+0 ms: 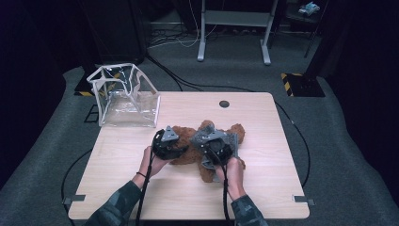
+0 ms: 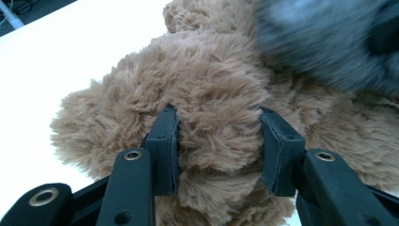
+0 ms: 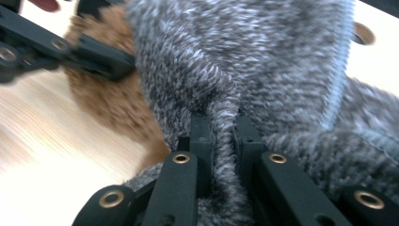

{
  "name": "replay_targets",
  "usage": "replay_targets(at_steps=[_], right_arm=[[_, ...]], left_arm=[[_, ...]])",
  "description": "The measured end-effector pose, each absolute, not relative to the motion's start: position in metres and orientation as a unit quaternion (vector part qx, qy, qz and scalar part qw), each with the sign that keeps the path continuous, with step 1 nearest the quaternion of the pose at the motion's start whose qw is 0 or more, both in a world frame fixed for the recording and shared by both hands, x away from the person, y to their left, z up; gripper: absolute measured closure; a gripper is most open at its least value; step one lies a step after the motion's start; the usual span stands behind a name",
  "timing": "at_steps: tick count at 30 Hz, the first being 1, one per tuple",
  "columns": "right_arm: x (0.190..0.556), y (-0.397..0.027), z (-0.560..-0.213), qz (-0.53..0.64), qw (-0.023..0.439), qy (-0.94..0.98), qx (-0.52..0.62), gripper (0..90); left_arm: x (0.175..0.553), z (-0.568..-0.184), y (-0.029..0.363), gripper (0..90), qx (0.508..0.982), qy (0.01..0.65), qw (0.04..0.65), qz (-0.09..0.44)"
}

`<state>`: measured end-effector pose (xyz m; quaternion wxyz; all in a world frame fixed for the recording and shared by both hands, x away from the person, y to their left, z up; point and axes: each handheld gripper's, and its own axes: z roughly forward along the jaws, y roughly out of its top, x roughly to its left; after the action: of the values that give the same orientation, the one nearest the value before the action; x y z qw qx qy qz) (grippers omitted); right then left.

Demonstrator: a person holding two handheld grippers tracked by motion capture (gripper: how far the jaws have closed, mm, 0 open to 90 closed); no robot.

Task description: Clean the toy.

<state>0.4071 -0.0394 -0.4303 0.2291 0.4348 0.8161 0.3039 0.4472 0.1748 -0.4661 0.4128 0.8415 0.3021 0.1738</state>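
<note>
Clearly the work in hand is dressing or undressing the brown teddy bear, which lies on the wooden table a little near of centre, between the two hands, with a clear plastic bag standing well apart at the far left corner. The left gripper has its jaws part-way closed on a thick roll of the bear's plush, the pads pressed into the fur on both sides. The right gripper is pinched nearly closed on a narrow fold of the grey knitted sweater (its ribbed edge runs up the right of that view).

To do this step well, I judge the left hand should act as the anchor: keep the plush clamped and low on the table so the bear does not slide along with the pull. The right hand should draw the knit in one line, away from the left, rather than upward, since a lift would drag the whole toy. The pinch on the sweater is slim, so a slow, steady pull suits it better than a jerk; if the fold starts to slip, regrip deeper, taking knit alone and no fur beneath it. Whether the sweater is going on or coming off I cannot tell.
</note>
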Motion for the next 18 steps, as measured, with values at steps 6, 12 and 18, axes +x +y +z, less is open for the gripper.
replay_targets(at_steps=[6, 12, 18], right_arm=[[0.401, -0.084, -0.427, 0.307, 0.230, 0.793, 0.473, 82.3], [0.402, -0.120, -0.435, 0.297, 0.239, 0.770, 0.512, 82.2], [0.397, -0.120, -0.426, 0.311, 0.241, 0.766, 0.509, 82.1]], left_arm=[[0.448, -0.466, 0.175, 54.6, 0.841, 0.300, 0.416, 0.171], [0.449, -0.466, 0.175, 54.7, 0.841, 0.301, 0.415, 0.173], [0.449, -0.467, 0.176, 54.6, 0.841, 0.303, 0.414, 0.172]])
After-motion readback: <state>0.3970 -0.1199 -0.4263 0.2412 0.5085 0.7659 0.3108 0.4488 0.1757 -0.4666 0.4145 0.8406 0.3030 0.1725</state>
